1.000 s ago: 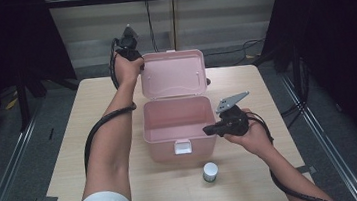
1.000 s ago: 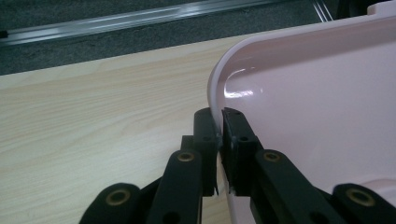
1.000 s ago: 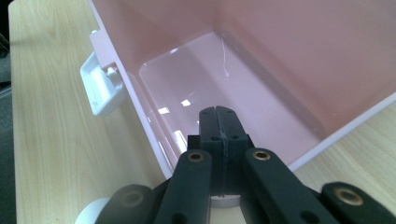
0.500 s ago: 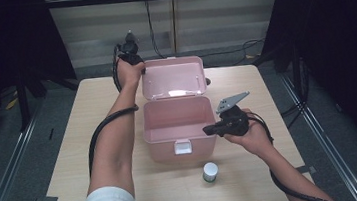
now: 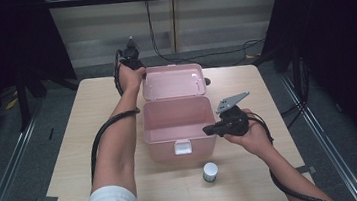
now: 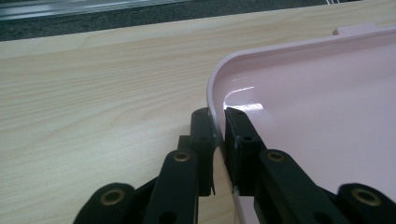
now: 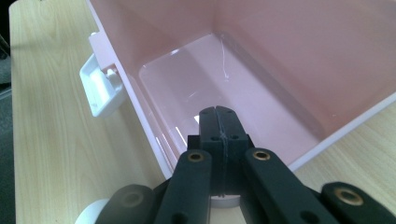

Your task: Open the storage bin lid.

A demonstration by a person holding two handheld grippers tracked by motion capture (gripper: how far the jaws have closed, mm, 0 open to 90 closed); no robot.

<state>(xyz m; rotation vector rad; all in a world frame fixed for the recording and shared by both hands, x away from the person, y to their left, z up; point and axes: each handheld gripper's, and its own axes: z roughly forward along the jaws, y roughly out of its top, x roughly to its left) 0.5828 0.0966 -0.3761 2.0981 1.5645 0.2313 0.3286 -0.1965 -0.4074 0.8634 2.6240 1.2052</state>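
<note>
A pink box (image 5: 164, 150) stands open in the middle of the table, its inside bare (image 7: 233, 88). Its lid (image 5: 172, 83) is swung back behind it. My left gripper (image 5: 140, 75) is at the lid's left edge, shut on the rim; in the left gripper view the jaws (image 6: 218, 128) pinch the thin pink lid (image 6: 317, 116) edge between them. My right gripper (image 5: 206, 130) hovers at the box's right wall, shut with nothing in it. In the right gripper view its jaws (image 7: 218, 116) press together above the box's rim.
A small white-capped jar (image 5: 210, 171) stands on the wooden table (image 5: 100, 189) in front of the box. A white latch (image 5: 183, 147) hangs on the box's front wall, latch (image 7: 100, 86). A small dark object (image 5: 207, 81) lies right of the lid.
My left hand has sunk with the lid's rim, and the lid has tipped further back toward the table. The right gripper has kept still.
</note>
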